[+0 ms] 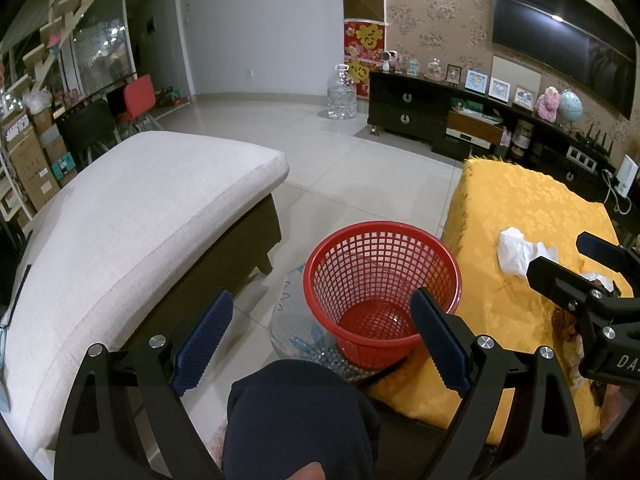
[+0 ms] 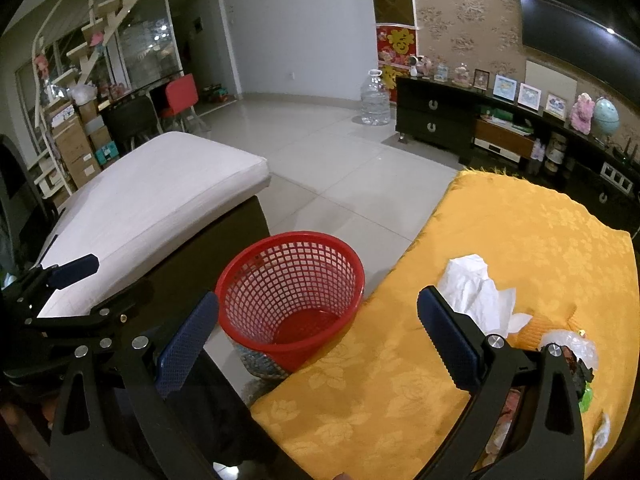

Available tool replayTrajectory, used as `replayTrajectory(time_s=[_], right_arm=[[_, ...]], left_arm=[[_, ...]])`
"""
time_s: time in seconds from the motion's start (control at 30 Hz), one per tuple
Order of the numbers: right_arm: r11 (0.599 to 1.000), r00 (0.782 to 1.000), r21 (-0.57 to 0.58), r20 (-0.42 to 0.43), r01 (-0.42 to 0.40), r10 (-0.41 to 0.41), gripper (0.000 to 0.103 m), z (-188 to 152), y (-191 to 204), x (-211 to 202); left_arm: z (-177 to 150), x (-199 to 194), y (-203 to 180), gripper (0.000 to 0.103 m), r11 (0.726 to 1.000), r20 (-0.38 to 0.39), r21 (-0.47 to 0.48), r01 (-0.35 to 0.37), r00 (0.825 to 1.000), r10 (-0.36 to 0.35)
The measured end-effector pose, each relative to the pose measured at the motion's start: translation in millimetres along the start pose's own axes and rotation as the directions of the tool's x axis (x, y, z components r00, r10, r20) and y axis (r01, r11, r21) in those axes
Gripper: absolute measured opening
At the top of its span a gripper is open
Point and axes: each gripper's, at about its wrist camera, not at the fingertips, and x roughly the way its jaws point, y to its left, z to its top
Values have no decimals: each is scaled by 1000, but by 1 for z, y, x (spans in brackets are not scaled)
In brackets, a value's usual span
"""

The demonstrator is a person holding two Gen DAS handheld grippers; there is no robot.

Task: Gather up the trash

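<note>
Pale tiled floor (image 1: pixel 320 152) ahead. Beige-cushioned sofa (image 1: pixel 132 216) left. Black TV cabinet (image 1: pixel 408 108) ahead-right against floral wallpaper (image 1: pixel 440 12). Dark glazed doors (image 1: pixel 96 52) far left.

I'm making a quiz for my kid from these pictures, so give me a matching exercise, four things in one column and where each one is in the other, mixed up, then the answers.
Things:
1. red basket
2. tissue
3. water jug
4. globe

Places:
A. on the black cabinet
B. on the yellow cloth
C. on the floor between the sofa and the yellow cloth
D. on the floor at the far wall, left of the cabinet

Pairs: 1-C, 2-B, 3-D, 4-A
</note>
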Motion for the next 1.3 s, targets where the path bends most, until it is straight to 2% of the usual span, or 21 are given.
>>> replayTrajectory(time_s=[0.5, 0.6, 0.8, 1.3], right_arm=[[1000, 1000, -7, 0, -7, 7, 97, -1, -2, -2], [1000, 1000, -7, -1, -6, 6, 97, -1, -2, -2], [1000, 1000, -1, -1, -3, 3, 97, -3, -2, -2], [999, 999, 28, 7, 47, -47, 97, -15, -22, -11]], left_arm=[[0, 0, 0, 87, 1000, -3, 0, 0, 1000, 0], [-15, 5, -6, 87, 1000, -3, 3, 2, 1000, -2], [-21, 8, -10, 87, 1000, -6, 5, 4, 1000, -4], [-21, 18, -20, 87, 999, -50, 35, 37, 998, -35]])
